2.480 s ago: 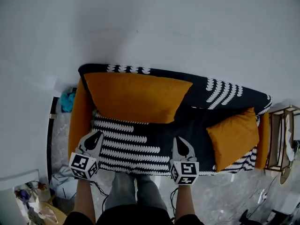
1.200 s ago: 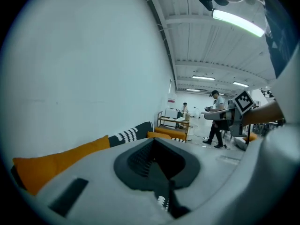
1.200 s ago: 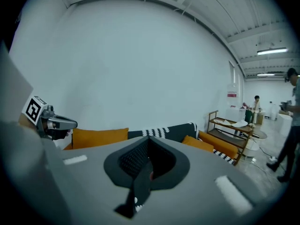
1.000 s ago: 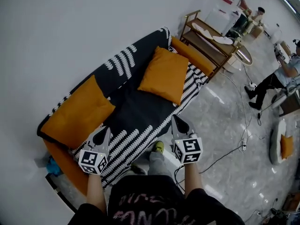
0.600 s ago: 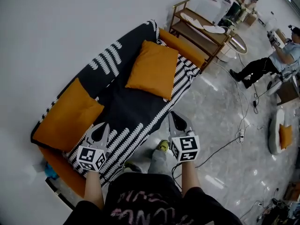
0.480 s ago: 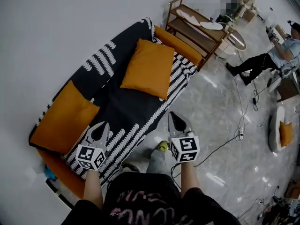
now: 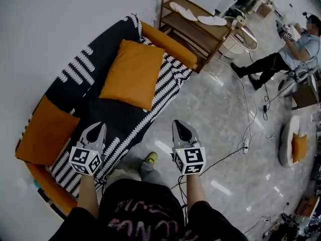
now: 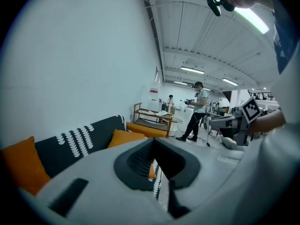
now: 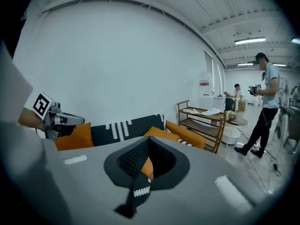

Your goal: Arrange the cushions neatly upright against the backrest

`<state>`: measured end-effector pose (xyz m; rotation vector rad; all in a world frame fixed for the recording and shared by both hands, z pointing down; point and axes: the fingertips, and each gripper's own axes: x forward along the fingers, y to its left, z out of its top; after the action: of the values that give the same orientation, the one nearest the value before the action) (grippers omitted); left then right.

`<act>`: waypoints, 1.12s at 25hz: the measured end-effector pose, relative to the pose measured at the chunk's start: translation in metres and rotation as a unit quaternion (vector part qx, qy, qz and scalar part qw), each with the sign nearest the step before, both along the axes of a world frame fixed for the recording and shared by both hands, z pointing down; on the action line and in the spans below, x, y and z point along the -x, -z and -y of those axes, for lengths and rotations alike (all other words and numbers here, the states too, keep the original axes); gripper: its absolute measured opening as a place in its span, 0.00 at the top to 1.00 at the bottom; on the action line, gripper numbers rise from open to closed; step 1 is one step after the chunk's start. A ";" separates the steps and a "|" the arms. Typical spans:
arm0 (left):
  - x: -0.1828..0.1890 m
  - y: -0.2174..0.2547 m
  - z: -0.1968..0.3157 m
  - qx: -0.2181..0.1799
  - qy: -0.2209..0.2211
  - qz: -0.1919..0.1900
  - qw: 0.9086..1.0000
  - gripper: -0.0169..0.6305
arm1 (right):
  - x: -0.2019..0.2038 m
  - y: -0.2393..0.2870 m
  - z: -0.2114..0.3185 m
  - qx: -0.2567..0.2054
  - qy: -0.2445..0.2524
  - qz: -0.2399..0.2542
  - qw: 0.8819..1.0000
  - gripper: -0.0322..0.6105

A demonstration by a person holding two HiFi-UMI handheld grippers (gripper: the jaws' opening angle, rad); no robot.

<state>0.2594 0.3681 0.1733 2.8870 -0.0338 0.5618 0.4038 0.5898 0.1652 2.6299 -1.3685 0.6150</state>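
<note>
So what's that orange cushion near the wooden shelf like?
The orange cushion is square, plump and plain, with soft-looking fabric and pointed corners. It lies slanted on the black-and-white sofa cover, towards the end beside the wooden shelf, not standing upright. Nothing rests on it.

On the sofa [image 7: 80,77], a large cushion [image 7: 45,129] stands against the backrest at the end far from the wooden shelf [image 7: 193,29]. A smaller cushion [image 7: 133,74] lies on the seat nearer the shelf end — the shelf stands just beside that end of the sofa.
</note>
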 end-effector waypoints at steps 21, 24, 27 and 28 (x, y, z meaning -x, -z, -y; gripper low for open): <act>-0.198 -0.050 0.029 0.068 0.034 -0.010 0.997 0.97 | -0.189 -0.025 0.053 0.053 0.046 -0.012 0.997 0.93; -0.220 -0.058 0.052 0.079 0.054 -0.008 0.995 0.97 | -0.217 -0.027 0.088 0.064 0.075 -0.014 0.995 0.93; -0.235 -0.065 0.078 0.087 0.075 -0.003 0.993 0.97 | -0.246 -0.030 0.125 0.069 0.099 -0.018 0.993 0.93; -0.239 -0.066 0.086 0.090 0.081 -0.001 0.993 0.97 | -0.254 -0.030 0.136 0.071 0.104 -0.019 0.992 0.93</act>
<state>0.4980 0.2825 0.2394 2.6796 -0.2034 0.5035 0.6583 0.4538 0.1951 2.3391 -1.5032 0.6058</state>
